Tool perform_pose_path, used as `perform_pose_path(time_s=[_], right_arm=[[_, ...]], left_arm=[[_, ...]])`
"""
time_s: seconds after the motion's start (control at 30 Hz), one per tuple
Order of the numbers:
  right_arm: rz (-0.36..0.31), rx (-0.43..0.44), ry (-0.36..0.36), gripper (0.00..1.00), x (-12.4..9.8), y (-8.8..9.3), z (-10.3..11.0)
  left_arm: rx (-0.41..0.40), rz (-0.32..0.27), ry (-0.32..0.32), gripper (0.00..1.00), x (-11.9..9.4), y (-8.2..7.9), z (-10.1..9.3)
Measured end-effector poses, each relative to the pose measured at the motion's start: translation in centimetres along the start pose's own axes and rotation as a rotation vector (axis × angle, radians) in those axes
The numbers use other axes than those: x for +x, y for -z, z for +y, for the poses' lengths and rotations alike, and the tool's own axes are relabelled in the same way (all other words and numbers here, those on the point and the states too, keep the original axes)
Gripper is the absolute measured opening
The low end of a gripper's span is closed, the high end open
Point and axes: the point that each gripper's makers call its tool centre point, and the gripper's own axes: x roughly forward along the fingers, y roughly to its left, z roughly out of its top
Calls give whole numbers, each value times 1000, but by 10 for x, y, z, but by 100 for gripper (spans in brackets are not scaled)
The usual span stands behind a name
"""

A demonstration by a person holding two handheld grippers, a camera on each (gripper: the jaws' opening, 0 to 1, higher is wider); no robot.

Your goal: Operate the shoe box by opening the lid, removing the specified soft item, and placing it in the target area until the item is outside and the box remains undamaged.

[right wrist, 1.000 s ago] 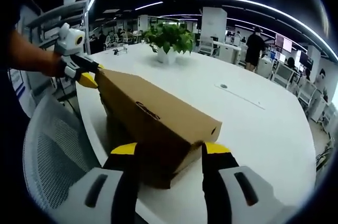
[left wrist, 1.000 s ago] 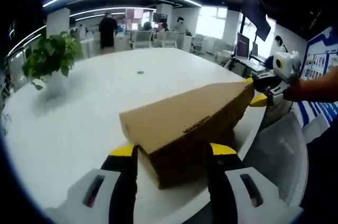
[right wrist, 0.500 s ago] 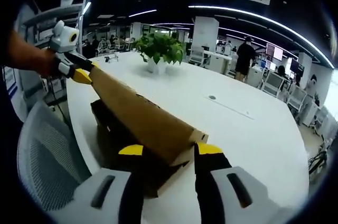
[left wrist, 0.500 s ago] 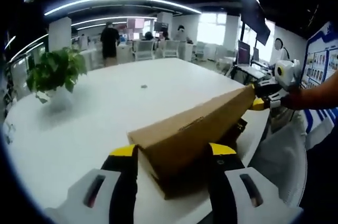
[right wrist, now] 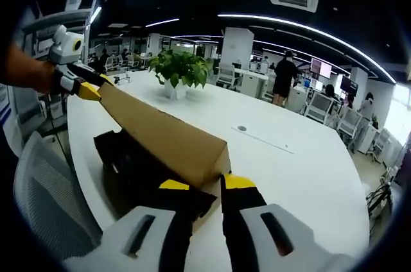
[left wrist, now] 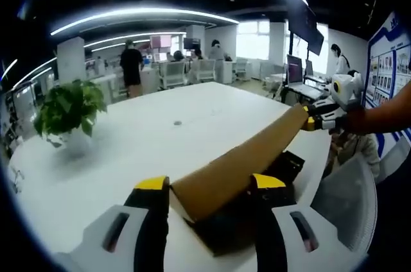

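Two grippers — left gripper and right gripper — each clamp one end of the raised lid; dark box interior lies just below.

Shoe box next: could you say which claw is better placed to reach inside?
Probably the right claw: beside its grip on the lid, dark contents lie exposed; the left claw faces mostly lid.

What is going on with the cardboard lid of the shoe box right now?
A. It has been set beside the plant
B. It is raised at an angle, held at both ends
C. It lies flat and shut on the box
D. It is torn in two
B: the lid tilts up over the dark box interior, with the right hand-held gripper at one end and the left hand-held gripper at the other.
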Motion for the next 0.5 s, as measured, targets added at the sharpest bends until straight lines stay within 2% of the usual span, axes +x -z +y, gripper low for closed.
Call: perform_pose_path(time_s=[0.27, 0.37, 0.5], right_arm=[[26, -8, 51, 5, 6, -8, -9], [45, -11, 74, 4, 8, -10, -13], [69, -18, 90, 2, 11, -14, -17]], left_arm=[[-27, -25, -2, 49, 3, -13, 4], [-26, -32, -21, 44, -1, -20, 7], [-42, -94, -42, 41, -16, -37, 10]])
